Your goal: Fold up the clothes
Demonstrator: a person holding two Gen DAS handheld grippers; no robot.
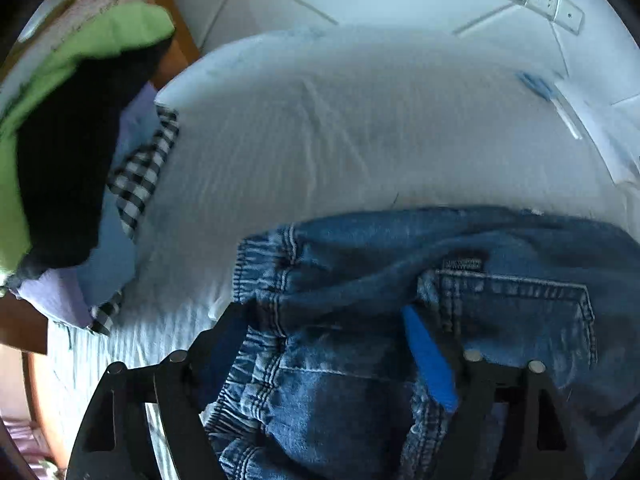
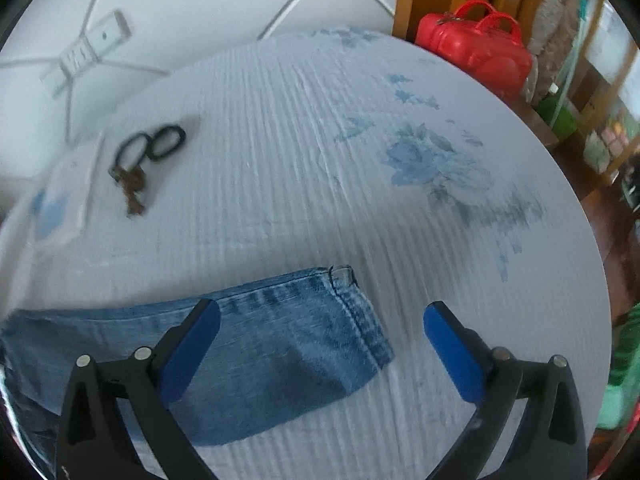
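White ribbed bedsheet (image 2: 280, 152) with a faded blue flower print covers the bed and fills most of both views.

Blue denim jeans (image 1: 400, 280) lie on this sheet. The left wrist view shows the elastic waistband end, a stitched back pocket and a small dark label, with the cloth bunched and creased. The right wrist view shows a hemmed leg end (image 2: 304, 340) lying flat on the sheet.

A pile of other clothes (image 1: 60, 140) sits at the left edge of the bed: a lime green piece on top, a black piece under it, then a black-and-white checked piece and pale lilac cloth at the bottom.

A red hard case with two loop handles (image 2: 476, 48) stands beyond the far edge of the bed, beside brown wooden furniture.

Left gripper (image 1: 332, 356): black frame, blue pads. The jaws stand apart, with the waistband bunched up between them. The right-hand pad presses against the denim; the left-hand pad is largely in shadow. Whether the cloth is actually pinched cannot be told.

Right gripper (image 2: 320, 344): jaws wide apart. The left pad lies over the jeans leg; the right pad is over bare sheet, clear of the hem.

A bunch of keys on black loops (image 2: 144, 160) rests on the sheet, well apart from the jeans, next to a white flat item that is too blurred to identify.
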